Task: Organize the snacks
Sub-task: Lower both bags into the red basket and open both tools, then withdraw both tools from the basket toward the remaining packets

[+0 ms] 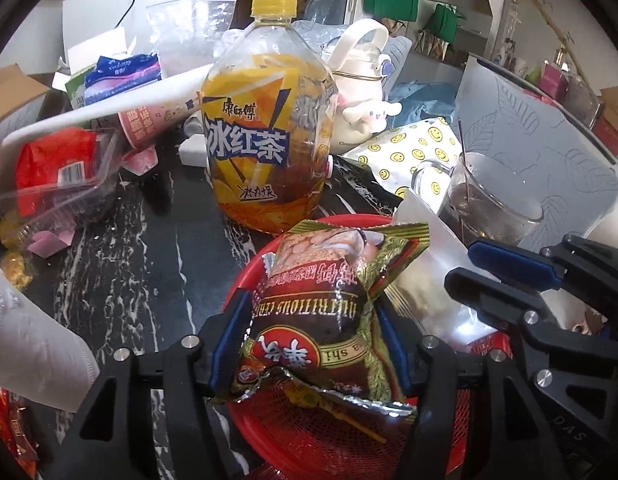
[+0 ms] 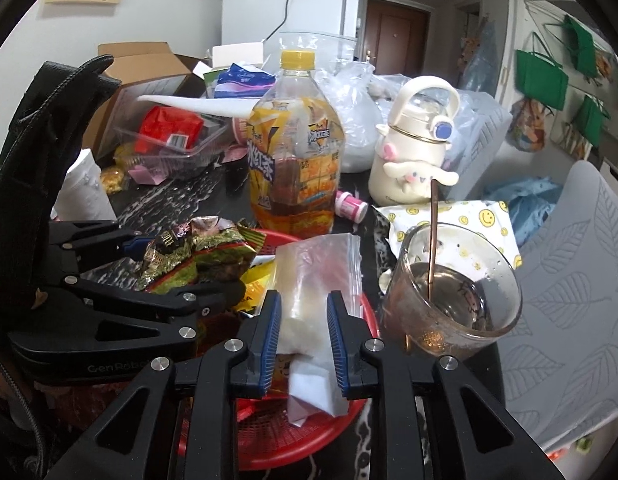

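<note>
My left gripper is shut on a brown and green cereal snack packet and holds it over a red mesh basket. The same packet and left gripper show at the left of the right wrist view. My right gripper is shut on a clear zip bag with white contents, above the red basket. The right gripper and the zip bag also show at the right of the left wrist view.
A large iced tea bottle stands just behind the basket on the dark marble table. A glass mug with a straw is close on the right. A white Cinnamoroll flask, a clear plastic tray and a smiley-print bag crowd around.
</note>
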Motion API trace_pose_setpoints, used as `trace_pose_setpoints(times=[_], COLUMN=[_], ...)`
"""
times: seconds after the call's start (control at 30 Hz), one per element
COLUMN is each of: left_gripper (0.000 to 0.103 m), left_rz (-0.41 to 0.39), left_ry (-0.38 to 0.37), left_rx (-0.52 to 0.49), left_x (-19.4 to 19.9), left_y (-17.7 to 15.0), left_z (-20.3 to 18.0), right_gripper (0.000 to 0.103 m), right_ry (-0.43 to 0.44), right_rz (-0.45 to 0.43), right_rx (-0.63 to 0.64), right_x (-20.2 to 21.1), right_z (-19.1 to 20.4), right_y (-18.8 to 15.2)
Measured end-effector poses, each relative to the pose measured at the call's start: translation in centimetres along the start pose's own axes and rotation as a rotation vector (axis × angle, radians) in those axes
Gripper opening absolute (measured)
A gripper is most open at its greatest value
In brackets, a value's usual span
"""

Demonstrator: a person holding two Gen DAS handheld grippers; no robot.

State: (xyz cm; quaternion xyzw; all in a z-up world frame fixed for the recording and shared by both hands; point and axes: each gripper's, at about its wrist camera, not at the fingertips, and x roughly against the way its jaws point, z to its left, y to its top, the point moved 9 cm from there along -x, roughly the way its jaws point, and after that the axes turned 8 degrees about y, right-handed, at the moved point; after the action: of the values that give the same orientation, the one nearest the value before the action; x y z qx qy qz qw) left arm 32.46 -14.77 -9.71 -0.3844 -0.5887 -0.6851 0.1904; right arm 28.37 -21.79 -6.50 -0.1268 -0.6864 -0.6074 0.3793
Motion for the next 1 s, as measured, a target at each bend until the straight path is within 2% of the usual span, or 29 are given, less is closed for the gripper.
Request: trace_pose_setpoints(times=[0.03, 0.1, 0.17, 0.3, 0.43, 0.6, 0.73, 0.87, 1.0], left_gripper=[0.061, 0.07, 0.074, 0.074, 0.074, 0.074, 0.074, 0.074, 0.074], left_rz=[-0.001, 0.001, -0.012, -0.018, -0.017, -0.035, -0.059, -0.079, -0.124], left_ry=[0.005, -0.002, 0.008, 0.009, 0.028, -0.005, 0.024, 0.029, 0.054], left_rx=[-0.004, -0.015, -0.013, -0.021, -0.004, 0.057, 0.062, 0.082, 0.089], left_x=[0.1, 0.3, 0.6, 1.2, 1.8, 3.4, 4.8, 6.6, 9.2], left_y=[0.0, 0.1, 0.3, 0.5, 0.4, 0.2, 0.3, 0.4, 0.9], left_z=[0.0, -0.2, 0.1, 0.3, 0.6, 1.3, 2.0, 2.6, 3.5], right_gripper=[0.023, 0.023, 0.024, 0.024, 0.034, 0.036, 0.036, 0.036, 0.037], right_ry=[0.002, 0.014, 0.02, 0.021, 0.016, 0.007, 0.017, 0.065, 0.082], right_rz=[-0.001, 0.002, 0.004, 0.008, 0.002, -0.011, -0.021, -0.035, -0.076], right_rx=[-0.002, -0.005, -0.011, -0.025, -0.033, -0.06, -0.071, -0.084, -0.073], right_x=[0.1, 0.3, 0.4, 0.6, 1.2, 2.2, 2.9, 3.5, 4.9], right_z=[0.0, 0.0, 0.1, 0.3, 0.5, 0.2, 0.5, 1.4, 2.6], right_y=[0.0, 0.0, 0.0, -0.1, 0.0, 0.2, 0.4, 1.1, 2.4])
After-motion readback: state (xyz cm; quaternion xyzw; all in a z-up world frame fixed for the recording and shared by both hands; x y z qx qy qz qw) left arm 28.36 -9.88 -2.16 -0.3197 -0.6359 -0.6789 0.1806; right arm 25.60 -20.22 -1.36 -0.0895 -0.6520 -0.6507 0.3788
